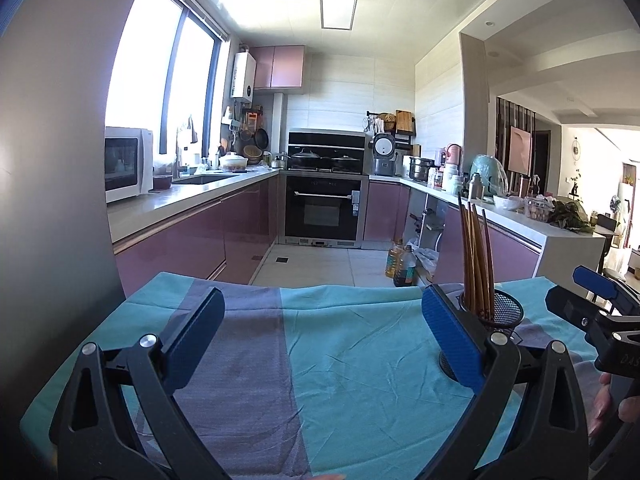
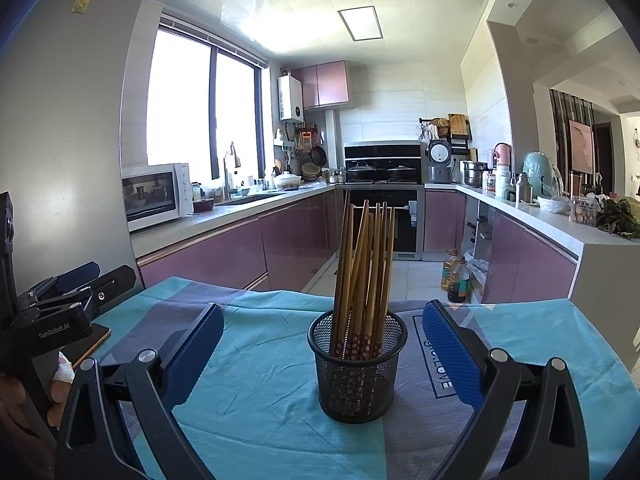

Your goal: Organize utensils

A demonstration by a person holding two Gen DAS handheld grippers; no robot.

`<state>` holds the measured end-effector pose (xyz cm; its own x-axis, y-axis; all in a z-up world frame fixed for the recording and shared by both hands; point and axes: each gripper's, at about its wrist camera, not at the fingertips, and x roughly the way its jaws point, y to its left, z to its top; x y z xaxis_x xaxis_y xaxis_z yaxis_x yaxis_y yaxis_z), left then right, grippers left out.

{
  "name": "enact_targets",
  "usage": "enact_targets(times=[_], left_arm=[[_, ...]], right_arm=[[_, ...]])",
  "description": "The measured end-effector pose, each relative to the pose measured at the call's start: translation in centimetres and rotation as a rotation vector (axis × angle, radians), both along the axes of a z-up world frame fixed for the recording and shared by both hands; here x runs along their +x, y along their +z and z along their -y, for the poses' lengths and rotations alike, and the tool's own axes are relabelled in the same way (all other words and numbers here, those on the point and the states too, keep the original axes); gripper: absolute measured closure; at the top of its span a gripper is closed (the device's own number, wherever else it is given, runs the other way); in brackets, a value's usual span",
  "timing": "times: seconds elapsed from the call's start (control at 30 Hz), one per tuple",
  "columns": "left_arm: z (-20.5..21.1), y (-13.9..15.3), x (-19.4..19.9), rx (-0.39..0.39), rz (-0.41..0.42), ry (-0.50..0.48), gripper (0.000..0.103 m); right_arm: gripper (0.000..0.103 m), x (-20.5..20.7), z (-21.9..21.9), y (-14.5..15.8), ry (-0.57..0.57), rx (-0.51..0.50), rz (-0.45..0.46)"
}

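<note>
Both grippers are sitting wide open over the teal-and-grey cloth (image 2: 260,392), holding nothing: right gripper (image 2: 324,348) is framing the mesh cup (image 2: 357,376), left gripper (image 1: 320,332) is hovering over bare cloth, with the cup just behind its right finger (image 1: 452,340).

Chopsticks (image 2: 362,264) are all standing bundled in the cup, patterned ends down, leaning slightly. No loose utensils are showing on the cloth in either view.

Judgement: sorting is looking done or nearly so; we're sitting either at the end or ahead of a final tidy. If anything's next, it's probably nudging the cup or straightening the bundle. That calls for a light pinch high on the sticks, since the cup looks light and could tip.

Readable text: "GenRobot.AI" on the left gripper's body in the right wrist view; "LOVE" is printed on the cloth (image 2: 442,376), with the rest hidden by the finger. Fridge stickers (image 2: 80,5) are too small to read.
</note>
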<state>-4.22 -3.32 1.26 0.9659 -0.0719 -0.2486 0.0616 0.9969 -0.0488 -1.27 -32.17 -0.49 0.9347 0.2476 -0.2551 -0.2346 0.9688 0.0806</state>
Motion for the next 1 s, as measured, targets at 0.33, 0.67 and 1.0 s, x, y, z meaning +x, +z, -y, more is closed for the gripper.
enact_targets(times=[0.33, 0.67, 1.0], left_arm=[[0.24, -0.35, -0.45, 0.006, -0.001, 0.013, 0.006], [0.31, -0.75, -0.36, 0.002, -0.018, 0.022, 0.006], [0.51, -0.78, -0.48, 0.012, -0.009, 0.035, 0.006]], right_arm=[[0.007, -0.30, -0.11, 0.09, -0.039, -0.014, 0.014], [0.007, -0.63, -0.22, 0.15, -0.071, -0.030, 0.022], [0.007, -0.74, -0.03, 0.19, -0.095, -0.023, 0.023]])
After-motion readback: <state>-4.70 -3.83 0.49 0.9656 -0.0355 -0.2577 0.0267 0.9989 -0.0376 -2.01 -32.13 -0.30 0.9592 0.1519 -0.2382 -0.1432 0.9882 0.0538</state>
